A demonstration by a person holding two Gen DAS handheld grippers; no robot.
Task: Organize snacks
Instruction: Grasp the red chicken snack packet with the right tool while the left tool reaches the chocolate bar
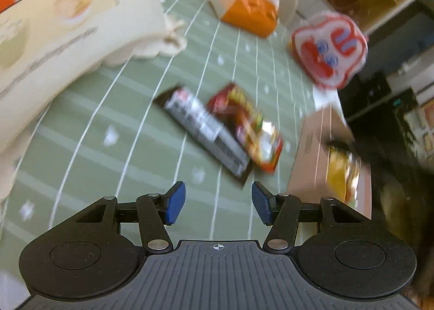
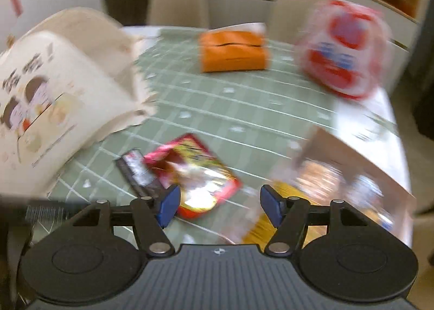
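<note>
All the writing on the packs is too blurry to read. A shiny red crinkly snack packet (image 1: 245,125) (image 2: 194,174) lies flat on the green checked tabletop (image 1: 130,147) (image 2: 230,109), touching a long black and silver wrapped bar (image 1: 206,133) (image 2: 138,171), between a cream cloth bag with cartoon pictures (image 1: 62,30) (image 2: 54,87) and a pink cardboard box (image 1: 314,152) (image 2: 350,171). The left gripper (image 1: 218,204) and right gripper (image 2: 220,206) both hover with jaws wide apart, holding nothing

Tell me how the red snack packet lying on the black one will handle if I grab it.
The red snack packet looks like thin, glossy foil, so it will probably flex and crinkle rather than stay stiff. Its shiny surface may slip between the pads. It partly overlaps the black packet, so pulling it could drag that one along. It seems light and flat.
</note>
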